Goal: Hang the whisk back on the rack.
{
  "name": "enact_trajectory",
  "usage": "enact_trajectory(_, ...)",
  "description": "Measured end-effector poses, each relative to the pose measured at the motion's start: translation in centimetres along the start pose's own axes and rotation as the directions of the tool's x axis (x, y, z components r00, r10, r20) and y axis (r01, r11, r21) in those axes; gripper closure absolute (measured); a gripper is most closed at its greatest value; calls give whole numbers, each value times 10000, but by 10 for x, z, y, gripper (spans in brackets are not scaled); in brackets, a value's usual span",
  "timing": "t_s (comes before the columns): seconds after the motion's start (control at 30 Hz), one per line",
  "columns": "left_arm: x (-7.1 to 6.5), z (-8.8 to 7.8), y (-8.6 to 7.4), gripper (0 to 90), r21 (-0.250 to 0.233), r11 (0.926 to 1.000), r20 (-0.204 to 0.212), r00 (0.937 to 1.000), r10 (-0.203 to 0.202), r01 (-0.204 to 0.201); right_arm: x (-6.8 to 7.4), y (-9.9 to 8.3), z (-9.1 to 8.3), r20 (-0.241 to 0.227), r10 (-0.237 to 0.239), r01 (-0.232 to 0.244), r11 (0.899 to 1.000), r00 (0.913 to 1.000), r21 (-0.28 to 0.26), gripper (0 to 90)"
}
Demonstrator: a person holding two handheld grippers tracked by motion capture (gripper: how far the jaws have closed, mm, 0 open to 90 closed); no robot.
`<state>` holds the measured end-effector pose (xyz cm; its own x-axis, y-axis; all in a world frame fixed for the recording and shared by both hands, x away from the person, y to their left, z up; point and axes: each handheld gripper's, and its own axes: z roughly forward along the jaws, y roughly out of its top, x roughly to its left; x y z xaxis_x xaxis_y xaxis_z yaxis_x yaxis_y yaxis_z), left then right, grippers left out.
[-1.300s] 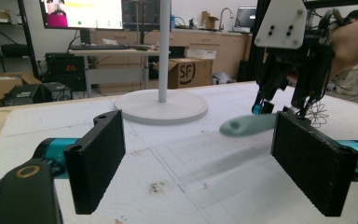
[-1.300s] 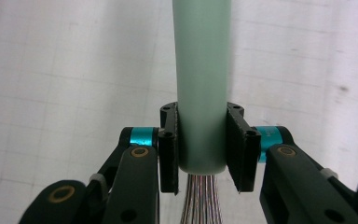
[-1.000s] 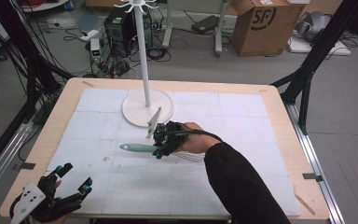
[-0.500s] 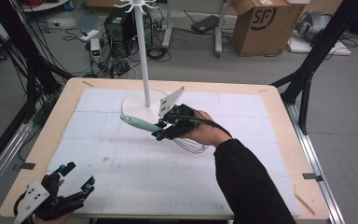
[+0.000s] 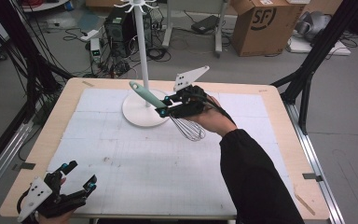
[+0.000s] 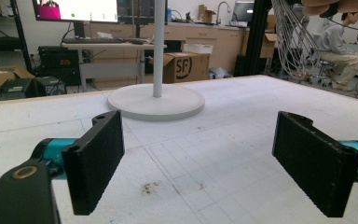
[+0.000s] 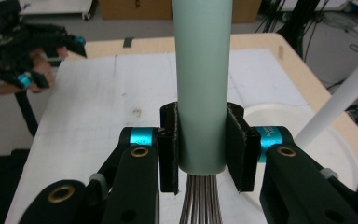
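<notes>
- Cables (image 5: 23, 60) hang in black bundles at the far left of the room, left of the white stand, along dark frame poles beside the table.
- Left gripper (image 5: 77, 188) sits at the table's near left corner, well apart from the stand, its jaws spread wide with nothing between them; in the left gripper view the two black pads (image 6: 95, 161) stand far apart over bare mat.
- White mat (image 5: 135, 172) covers most of the wooden table (image 5: 42, 140); it is ruled in a faint grid and carries a few small brown stains nearer the left gripper than the stand.
- Computer tower (image 5: 116, 28) and a power strip lie on the grey floor behind the stand, among loose wires.
- White stand (image 5: 145, 60) rises from a round base (image 5: 137, 114) at the mat's far middle, with hooks at its top.
- Whisk (image 5: 168, 109) is held in the air just right of the stand's pole, above the edge of the base; its pale green handle (image 5: 145, 94) tilts up toward the pole and its wire loops (image 5: 189, 129) hang down to the right.
- Right gripper (image 5: 164, 106) is clamped on the whisk; in the right gripper view both pads press the handle's sides just above where the wires begin.
- Cardboard box (image 5: 261, 23) stands on the floor behind and right of the stand.
- Black tripod legs (image 5: 307, 70) slant down past the table's far right corner.
</notes>
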<state>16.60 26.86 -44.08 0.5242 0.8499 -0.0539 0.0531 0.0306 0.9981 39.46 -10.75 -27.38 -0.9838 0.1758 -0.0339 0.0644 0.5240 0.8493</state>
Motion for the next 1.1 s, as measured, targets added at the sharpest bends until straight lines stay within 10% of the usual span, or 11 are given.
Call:
enact_trajectory(0.63, 4, 7, -2, 169, 77, 9998, 108, 9998, -175, 174, -26, 50, -35, 905, 202, -41, 9847, 9957, -1741, 692)
enact_trajectory(1.1, 7, 5, -2, 169, 37, 9995, 31, 9995, -330, 330, -48, 71, -27, 1275, 578, -209, 9617, 9902, -2733, 692)
